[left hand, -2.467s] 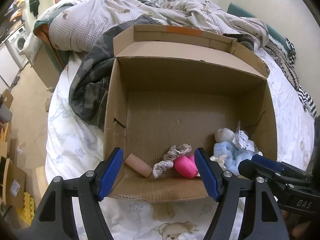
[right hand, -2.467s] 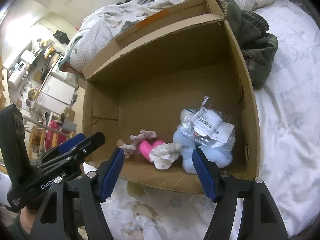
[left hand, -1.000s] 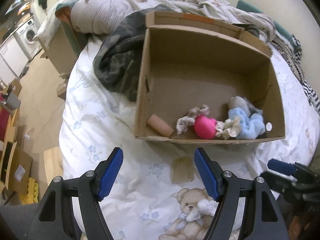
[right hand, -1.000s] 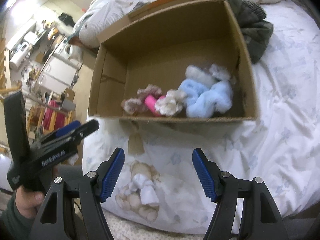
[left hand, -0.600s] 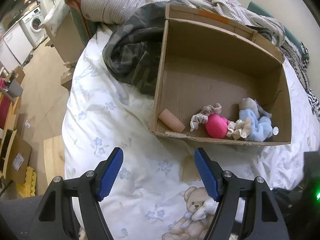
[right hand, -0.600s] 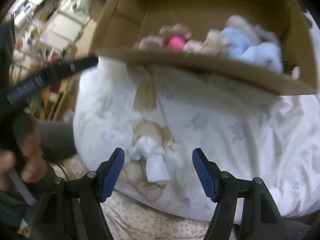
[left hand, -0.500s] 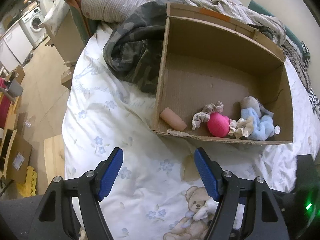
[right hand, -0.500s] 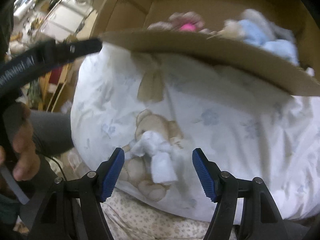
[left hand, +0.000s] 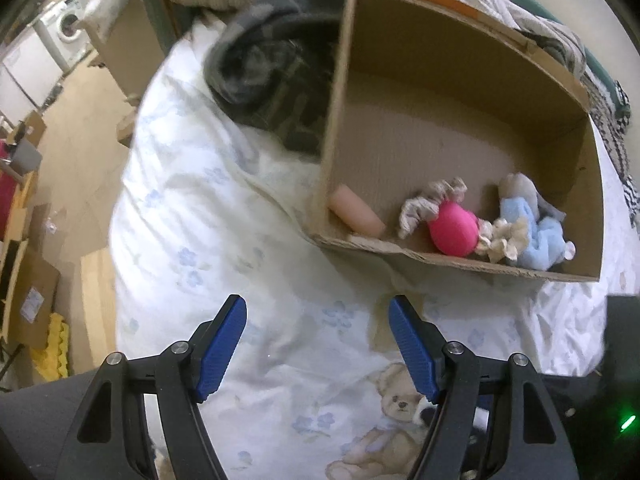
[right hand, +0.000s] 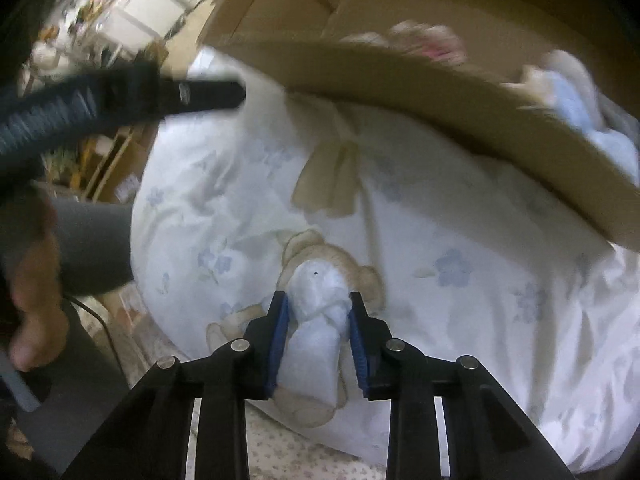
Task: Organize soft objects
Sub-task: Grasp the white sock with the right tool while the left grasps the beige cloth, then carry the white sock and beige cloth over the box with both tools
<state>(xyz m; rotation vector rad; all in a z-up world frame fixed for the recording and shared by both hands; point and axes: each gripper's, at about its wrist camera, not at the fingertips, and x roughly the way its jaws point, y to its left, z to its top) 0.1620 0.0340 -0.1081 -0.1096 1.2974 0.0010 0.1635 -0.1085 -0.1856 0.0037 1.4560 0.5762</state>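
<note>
A cardboard box (left hand: pixel 460 262) sits on the bed and holds a pink ball (left hand: pixel 454 234), a blue plush (left hand: pixel 528 236), a beige roll (left hand: pixel 358 216) and two frilly scrunchies (left hand: pixel 424 204). In front of the box a white soft bundle (right hand: pixel 316 292) lies on a teddy-bear print of the sheet. My right gripper (right hand: pixel 318 308) points down at it, its jaws closing, with both blue pads against the bundle's sides. My left gripper (left hand: pixel 316 344) hangs open over bare sheet to the left of the box, with nothing between its fingers.
A camouflage garment (left hand: pixel 272 68) lies against the box's left wall, with rumpled bedding behind. The bed's edge drops to a floor with cardboard boxes (left hand: pixel 24 300) at the left. A person's hand (right hand: pixel 32 300) holds the left gripper's body (right hand: pixel 120 92).
My right gripper has sunk from above the box front to the white bundle, and its jaws have narrowed onto it. The left gripper has dropped slightly and stays open.
</note>
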